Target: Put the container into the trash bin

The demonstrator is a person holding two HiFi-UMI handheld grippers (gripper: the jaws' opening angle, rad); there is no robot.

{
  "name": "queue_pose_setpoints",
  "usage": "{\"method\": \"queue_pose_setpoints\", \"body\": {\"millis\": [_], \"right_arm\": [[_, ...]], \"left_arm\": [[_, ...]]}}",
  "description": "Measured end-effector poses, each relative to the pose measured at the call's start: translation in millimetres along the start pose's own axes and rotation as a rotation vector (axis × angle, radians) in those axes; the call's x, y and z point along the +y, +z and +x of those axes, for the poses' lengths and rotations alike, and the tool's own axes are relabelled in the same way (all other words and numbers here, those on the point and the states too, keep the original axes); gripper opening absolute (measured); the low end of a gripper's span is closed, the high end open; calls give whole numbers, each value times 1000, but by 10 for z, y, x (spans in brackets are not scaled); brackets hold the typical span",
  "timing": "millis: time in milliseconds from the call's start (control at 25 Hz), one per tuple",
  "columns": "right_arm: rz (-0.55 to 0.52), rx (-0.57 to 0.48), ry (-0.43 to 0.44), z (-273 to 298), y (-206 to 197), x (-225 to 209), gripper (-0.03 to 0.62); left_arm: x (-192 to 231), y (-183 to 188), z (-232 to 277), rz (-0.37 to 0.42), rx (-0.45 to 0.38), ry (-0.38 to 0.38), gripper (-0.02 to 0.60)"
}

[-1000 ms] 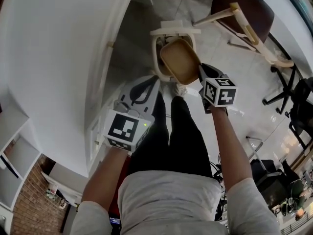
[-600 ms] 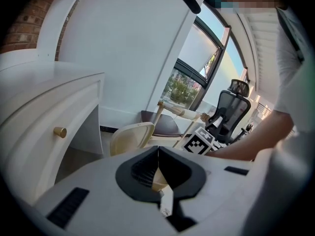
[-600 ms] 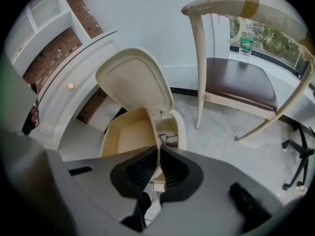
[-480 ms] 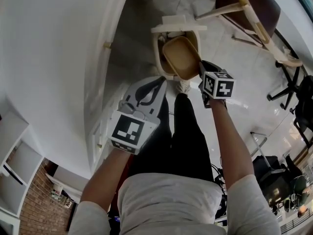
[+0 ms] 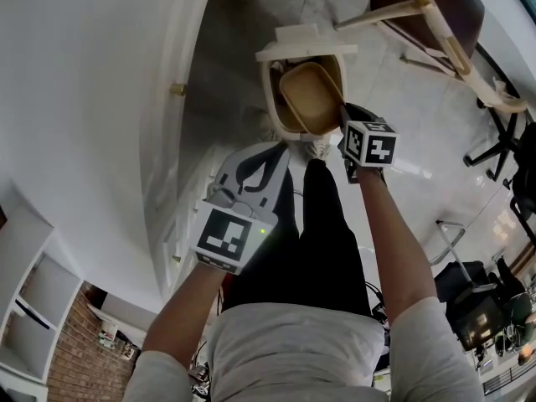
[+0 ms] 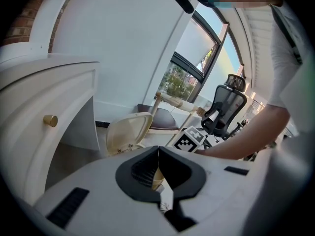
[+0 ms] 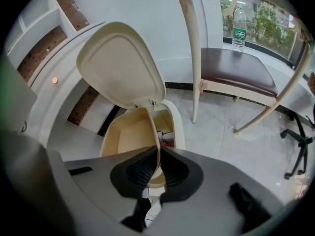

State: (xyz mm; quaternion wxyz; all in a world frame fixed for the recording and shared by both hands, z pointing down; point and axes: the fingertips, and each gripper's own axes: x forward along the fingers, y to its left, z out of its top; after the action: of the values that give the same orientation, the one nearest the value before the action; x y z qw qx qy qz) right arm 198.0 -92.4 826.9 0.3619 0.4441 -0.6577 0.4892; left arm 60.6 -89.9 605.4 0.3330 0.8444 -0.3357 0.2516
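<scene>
**Head view.** The tan container [image 5: 308, 99] hung tilted over the open trash bin [image 5: 270, 99]. Its long axis ran from the right gripper [image 5: 343, 126] towards the raised lid [image 5: 306, 42], and its hollow faced the camera. The left gripper [image 5: 270, 149] was held apart, above the floor.

**Left gripper view.** The left gripper [image 6: 158, 154] had its jaws pressed together, with nothing between them.

**Right gripper view.** The right gripper [image 7: 156, 156] had its jaws clamped on the near rim of the container [image 7: 129, 136]. The container pointed away and downward into the trash bin [image 7: 176, 124].
</scene>
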Motion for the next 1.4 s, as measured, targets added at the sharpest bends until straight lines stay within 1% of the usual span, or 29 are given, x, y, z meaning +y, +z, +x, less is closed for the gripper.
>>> {"method": "queue_pose_setpoints", "body": {"millis": [560,760,920,1120,1160,1200,1400], "right_arm": [[12,28,-22,240,-37,-34,40],[17,36,-38,279,-62,-47,40],[14,44,-39,312,-74,-37,40],[7,2,-18,326,2,36,43],[5,-4,-10,331,15,59,80],[6,-4,-3,339,17,80,137],[3,9,8,366,-25,139,144]], "left_arm": [[104,-153,41,-23,29,-1,17],[137,-183,51,-26,21,-1,17],[152,-203,48,-41,34,-1,17],[183,-234,38,-55,37,2,17],[186,-236,38,-59,36,1,17],[189,-236,39,-63,35,0,17],[194,-216,40,-69,18,0,17]]}}
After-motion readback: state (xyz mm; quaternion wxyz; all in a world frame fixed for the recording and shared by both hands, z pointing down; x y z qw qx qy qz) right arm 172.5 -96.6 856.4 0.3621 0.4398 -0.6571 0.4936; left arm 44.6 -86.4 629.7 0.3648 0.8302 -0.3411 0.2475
